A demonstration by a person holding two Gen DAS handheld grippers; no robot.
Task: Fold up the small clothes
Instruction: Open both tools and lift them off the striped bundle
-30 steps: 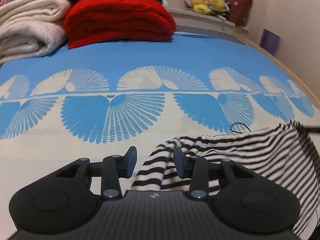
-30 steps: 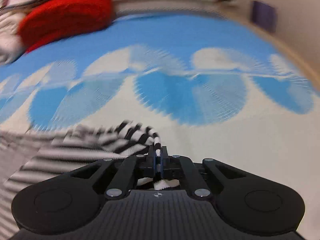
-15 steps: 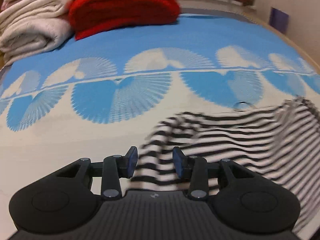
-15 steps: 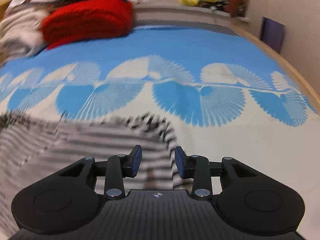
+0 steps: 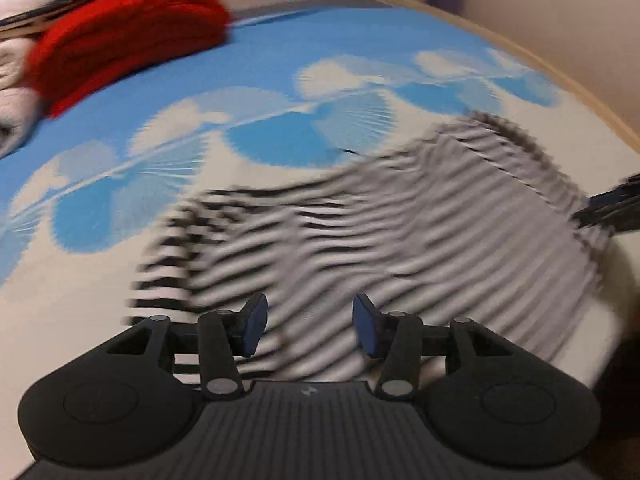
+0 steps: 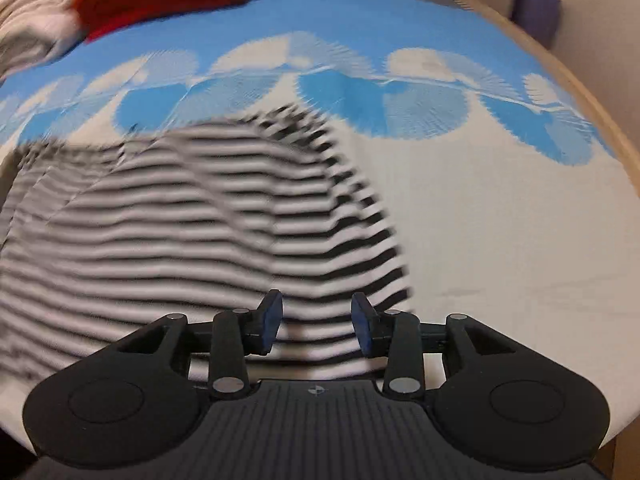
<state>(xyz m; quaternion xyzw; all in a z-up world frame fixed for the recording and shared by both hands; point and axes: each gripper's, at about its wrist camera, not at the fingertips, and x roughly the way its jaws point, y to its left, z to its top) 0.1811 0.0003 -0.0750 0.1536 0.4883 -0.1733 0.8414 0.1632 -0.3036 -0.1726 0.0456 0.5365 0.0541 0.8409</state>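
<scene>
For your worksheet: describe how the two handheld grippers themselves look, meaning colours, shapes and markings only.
Both the left gripper and the right gripper look alike: matte black bodies with a ribbed centre panel bearing a small round mark, two rounded lobes with circular discs, silver pivot pins, and dark blue pads on the jaws. No cables or sleeves show.

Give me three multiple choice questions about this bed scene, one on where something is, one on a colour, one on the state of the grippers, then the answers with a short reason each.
1. Where does the folded red blanket lie?
A. at the far left of the bed
B. between the left fingers
C. on the striped garment

2. What colours are the stripes of the small knit garment?
A. red and white
B. black and white
C. blue and yellow

3. How do the two hand-held grippers stand?
A. both open
B. both shut on cloth
C. left shut, right open

Answers: 1 A, it sits far back on the blue fan-patterned bedspread. 2 B, both views show those stripes. 3 A, the left hand-held gripper and right hand-held gripper show clear gaps between their fingers.
</scene>
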